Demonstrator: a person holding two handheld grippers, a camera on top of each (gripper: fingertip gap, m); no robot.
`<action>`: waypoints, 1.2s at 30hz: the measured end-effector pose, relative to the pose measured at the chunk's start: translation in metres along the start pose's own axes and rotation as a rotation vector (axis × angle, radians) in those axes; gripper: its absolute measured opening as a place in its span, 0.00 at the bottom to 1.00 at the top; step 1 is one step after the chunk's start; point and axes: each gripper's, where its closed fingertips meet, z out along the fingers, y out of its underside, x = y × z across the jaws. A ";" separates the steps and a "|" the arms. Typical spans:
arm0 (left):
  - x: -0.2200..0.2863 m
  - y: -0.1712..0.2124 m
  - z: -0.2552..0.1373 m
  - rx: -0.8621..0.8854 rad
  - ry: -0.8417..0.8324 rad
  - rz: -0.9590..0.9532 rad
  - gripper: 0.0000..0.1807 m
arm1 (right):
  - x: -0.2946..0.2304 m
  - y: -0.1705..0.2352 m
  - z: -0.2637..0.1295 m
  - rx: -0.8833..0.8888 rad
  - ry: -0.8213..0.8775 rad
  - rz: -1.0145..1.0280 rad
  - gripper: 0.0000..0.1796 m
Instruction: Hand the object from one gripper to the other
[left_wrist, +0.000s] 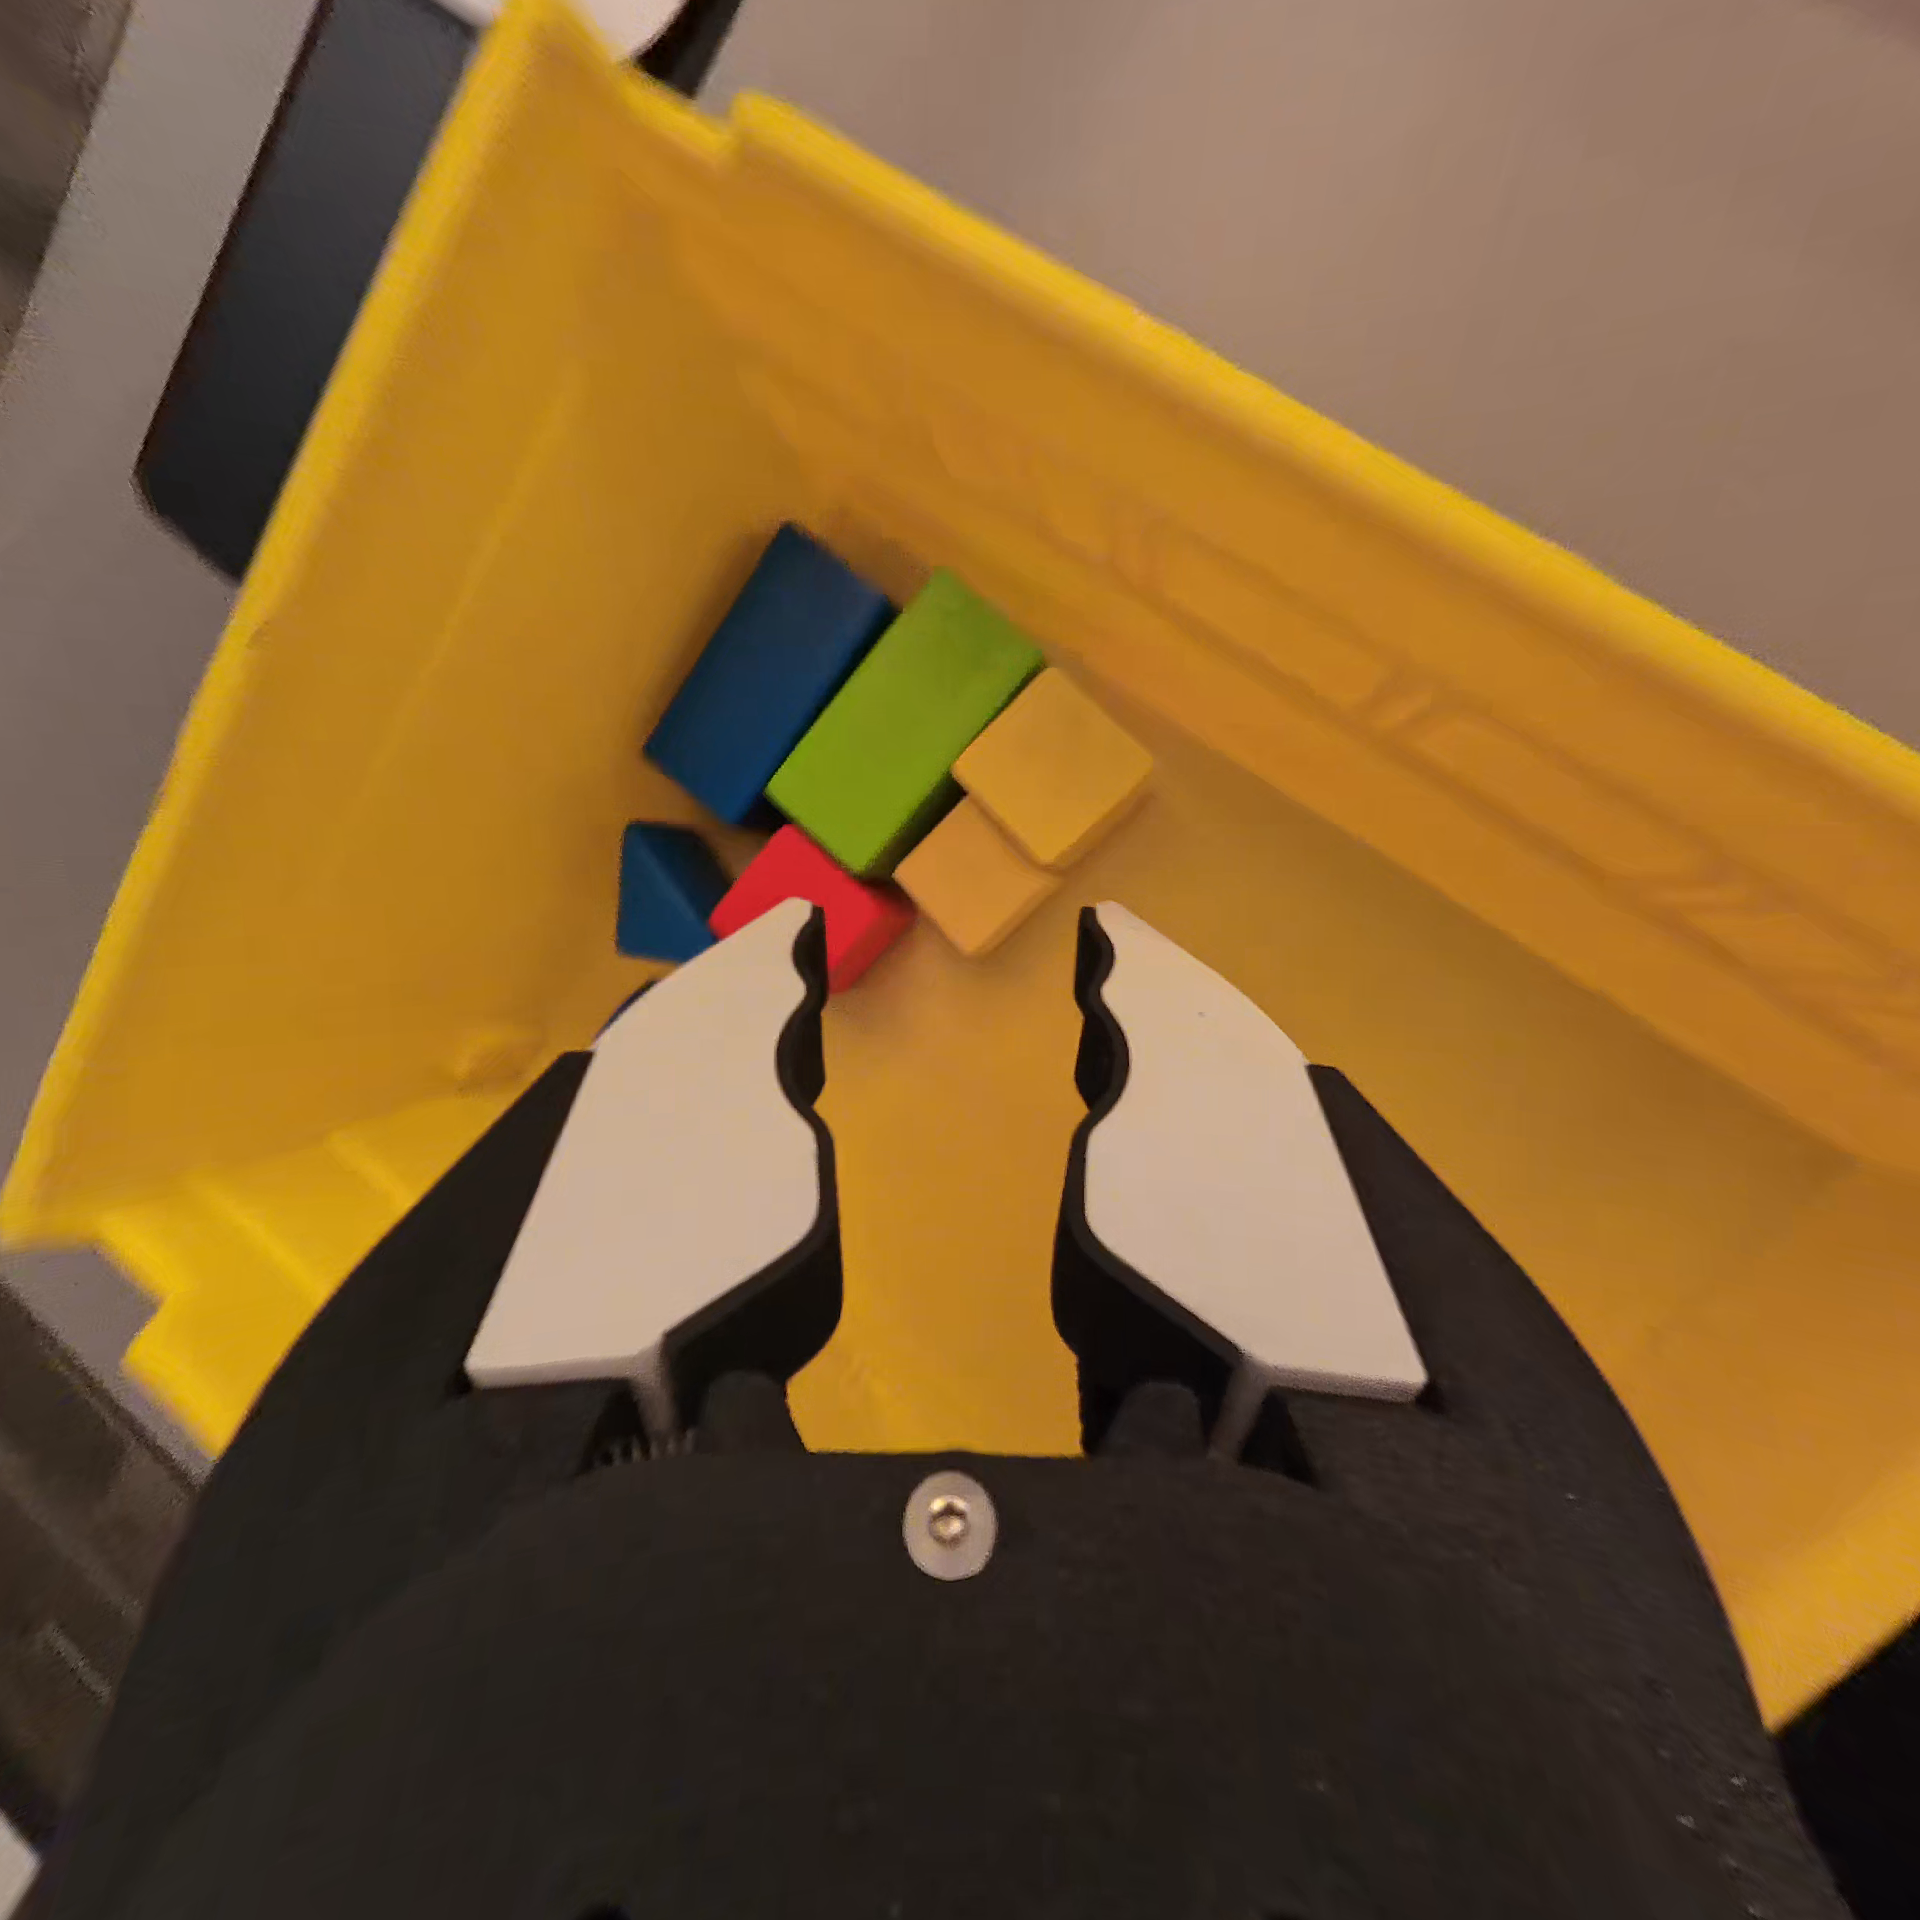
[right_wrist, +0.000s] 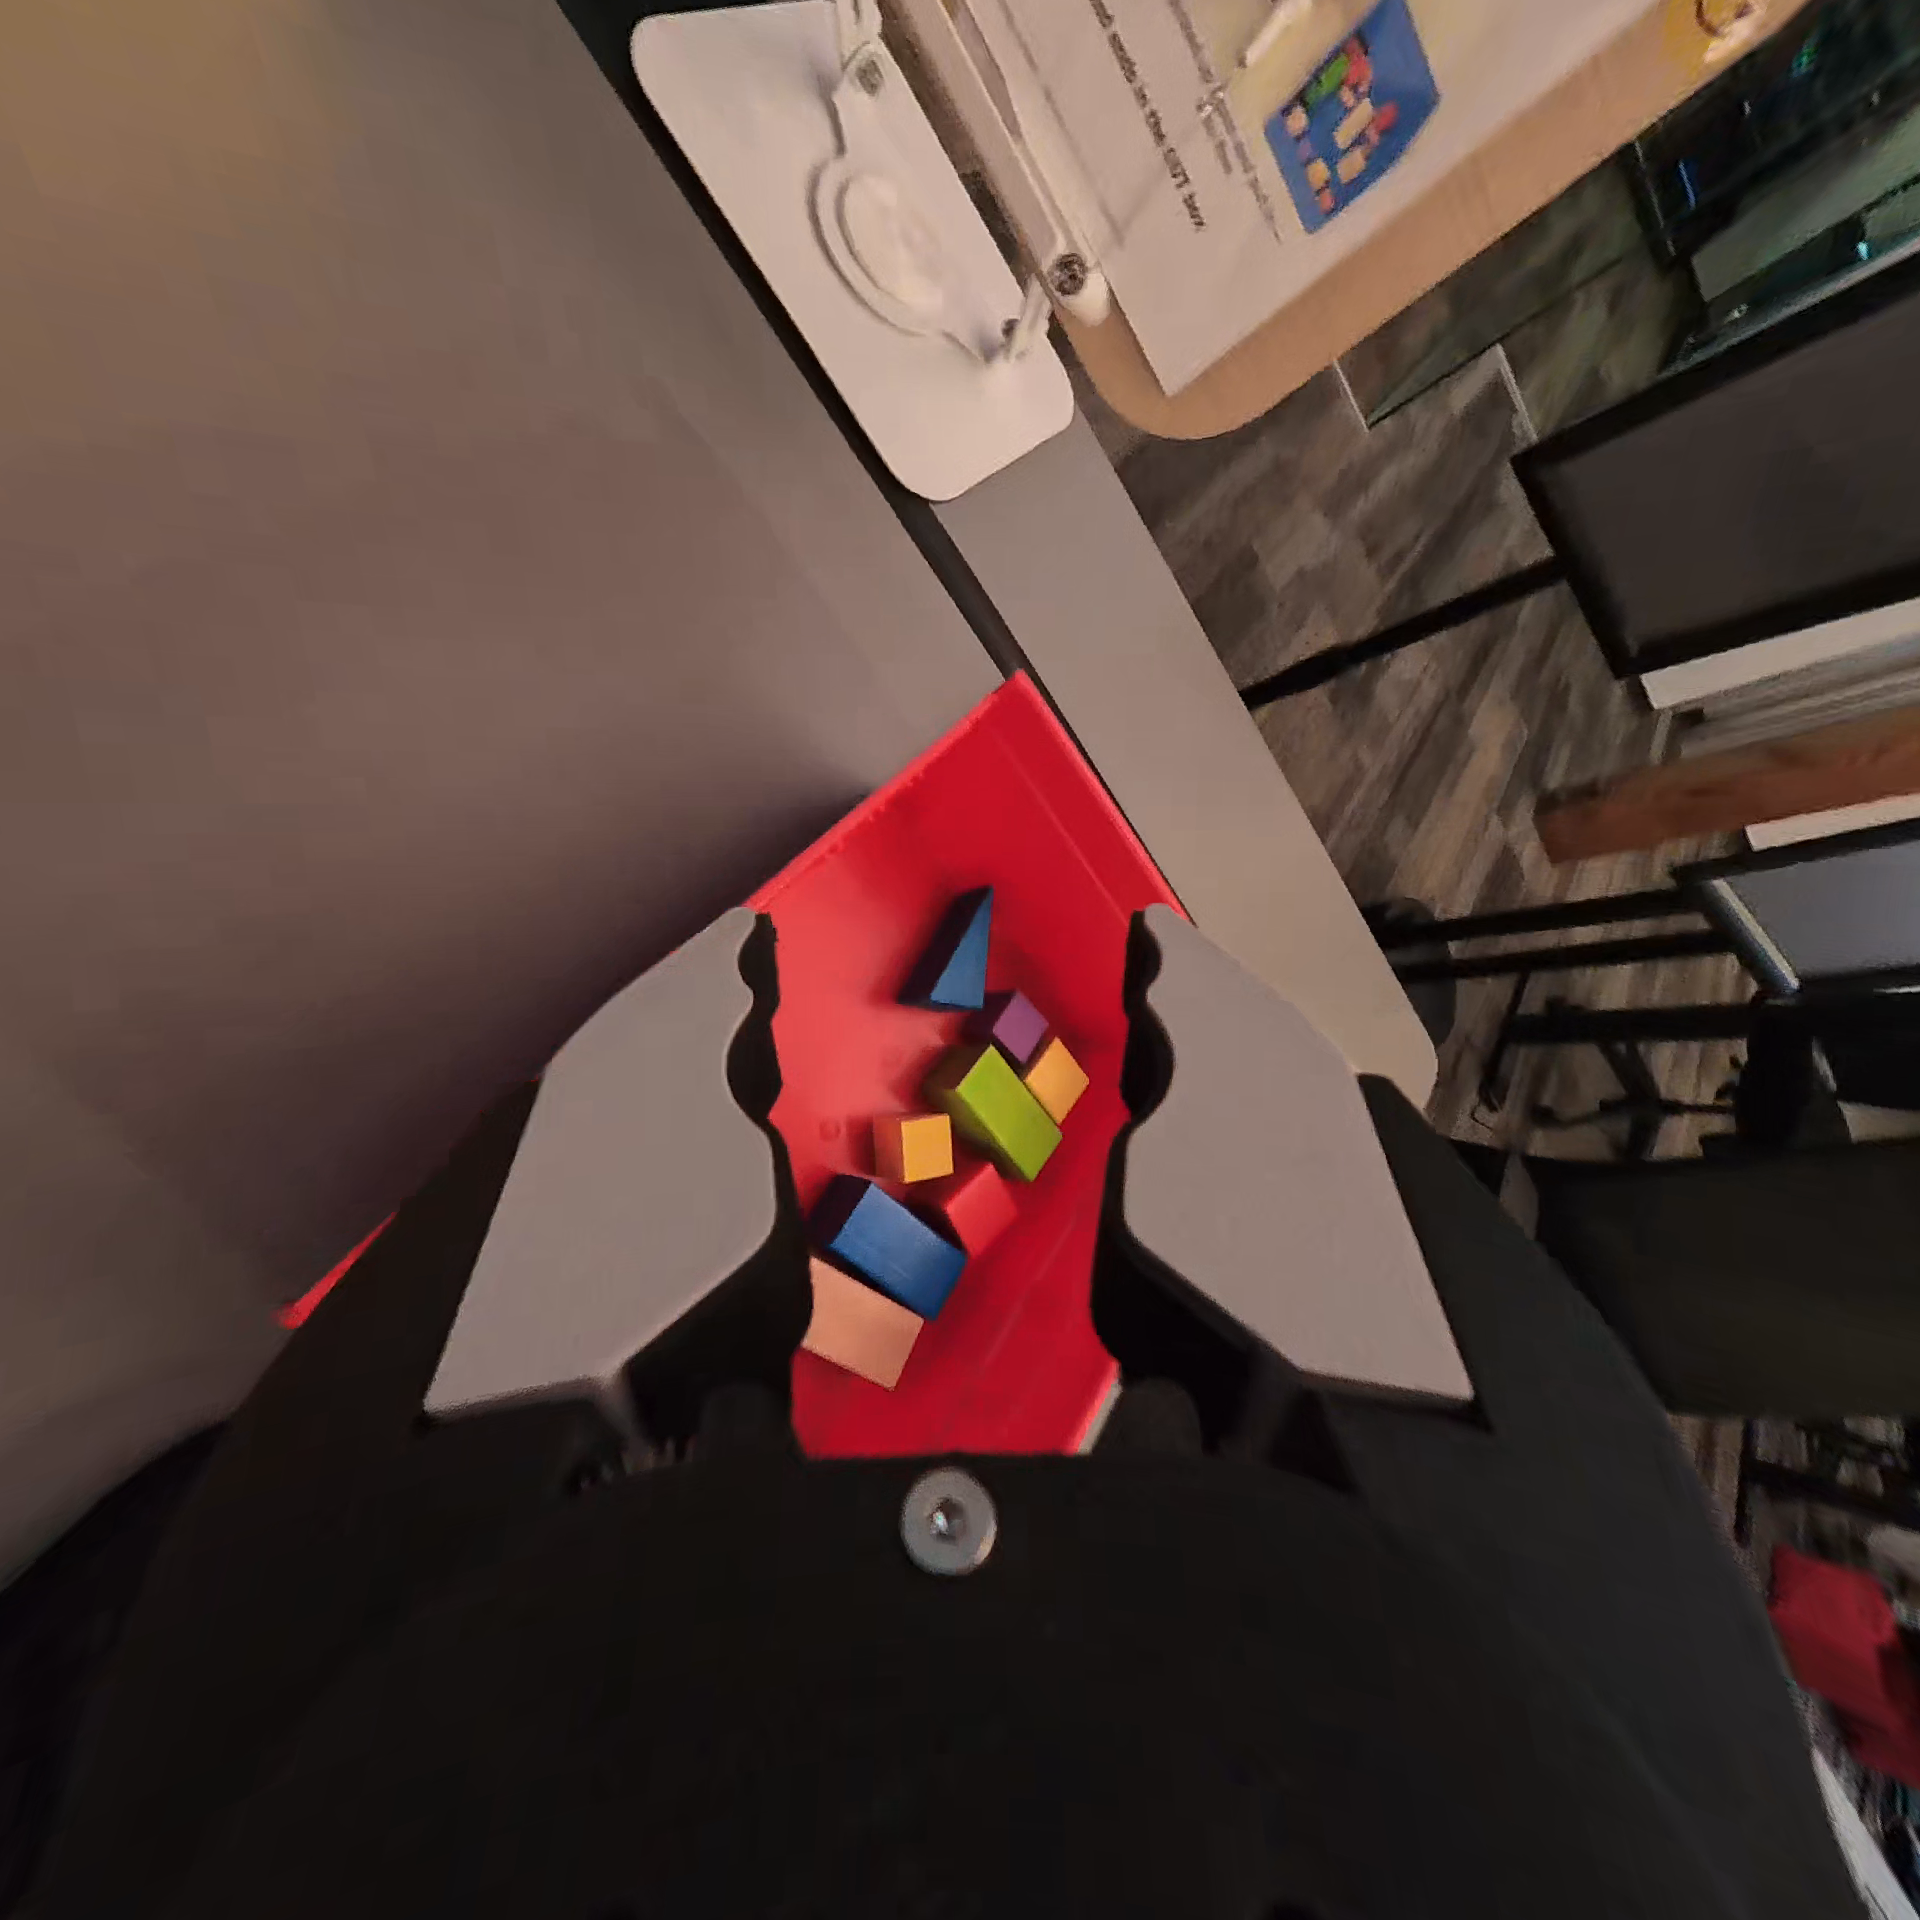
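While no block has yet been picked for the handover, the left gripper hangs tilted over a yellow plastic bin, jaws apart and empty, one tip just above a small red wooden cube that appears its likely target. Over a red plastic tray of coloured wooden blocks, the right gripper points down, also spread and empty.

Your left gripper hangs over a bin with blocks clustered in its far corner. Your right gripper hangs over a tray of blocks at the table edge.
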 end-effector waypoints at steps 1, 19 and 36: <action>0.004 -0.003 0.005 0.019 0.009 0.035 0.25 | -0.002 0.000 0.002 -0.006 -0.009 -0.006 0.36; 0.018 -0.016 0.034 0.115 0.074 0.123 0.22 | -0.010 0.015 0.018 -0.076 -0.068 -0.019 0.35; 0.028 -0.010 0.036 0.097 0.142 0.120 0.20 | -0.014 0.019 0.021 -0.102 -0.085 -0.036 0.35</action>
